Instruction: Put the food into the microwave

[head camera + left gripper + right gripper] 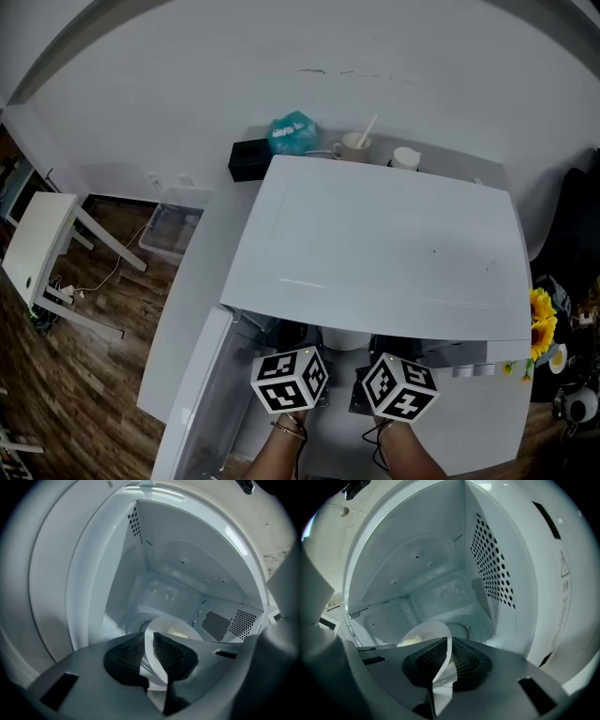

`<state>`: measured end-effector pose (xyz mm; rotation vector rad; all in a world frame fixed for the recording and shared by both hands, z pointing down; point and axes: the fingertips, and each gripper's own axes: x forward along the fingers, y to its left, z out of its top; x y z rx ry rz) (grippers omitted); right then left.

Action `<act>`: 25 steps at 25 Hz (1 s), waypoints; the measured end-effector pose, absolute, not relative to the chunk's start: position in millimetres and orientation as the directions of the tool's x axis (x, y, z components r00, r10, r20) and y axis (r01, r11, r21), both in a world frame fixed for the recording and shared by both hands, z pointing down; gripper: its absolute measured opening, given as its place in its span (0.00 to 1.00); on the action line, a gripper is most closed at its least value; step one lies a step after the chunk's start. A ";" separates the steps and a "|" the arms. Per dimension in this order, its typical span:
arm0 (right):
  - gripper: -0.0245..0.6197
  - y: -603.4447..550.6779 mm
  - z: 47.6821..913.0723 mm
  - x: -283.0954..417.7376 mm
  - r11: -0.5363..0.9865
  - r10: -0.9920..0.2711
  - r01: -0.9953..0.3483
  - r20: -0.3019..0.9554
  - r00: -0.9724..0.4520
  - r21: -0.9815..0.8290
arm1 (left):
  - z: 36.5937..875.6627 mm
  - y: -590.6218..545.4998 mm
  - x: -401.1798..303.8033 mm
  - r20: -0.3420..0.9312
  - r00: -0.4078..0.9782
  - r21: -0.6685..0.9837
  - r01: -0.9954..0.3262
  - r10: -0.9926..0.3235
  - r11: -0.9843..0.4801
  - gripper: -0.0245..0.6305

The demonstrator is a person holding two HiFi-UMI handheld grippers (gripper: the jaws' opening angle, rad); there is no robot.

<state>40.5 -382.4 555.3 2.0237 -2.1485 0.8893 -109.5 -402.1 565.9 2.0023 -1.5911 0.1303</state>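
Left gripper view: left gripper (149,649) and right gripper (449,657) both clench the rim of the bowl (190,629), food (176,632) already inside the microwave (164,564); setting down, releasing and withdrawing likely remain

The head view looks steeply down from high above onto the top of the white microwave (375,253). The left gripper view and the right gripper view sit very close and look inside it, one from each side. Both see the same white bowl (169,619).
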 end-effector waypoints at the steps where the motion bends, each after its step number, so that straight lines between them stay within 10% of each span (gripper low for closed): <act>1: 0.10 -383.1 555.6 41.0 -0.035 -0.899 -0.934 0.419 -0.126 -0.355 | 566.1 -403.3 -108.9 0.414 0.283 0.366 -0.922 -0.865 -0.127 0.12; 25: 0.11 -397.2 571.4 43.1 -0.121 -0.870 -0.953 0.491 -0.033 -0.279 | 582.6 -422.8 -103.2 0.504 0.178 0.207 -0.975 -0.845 -0.082 0.12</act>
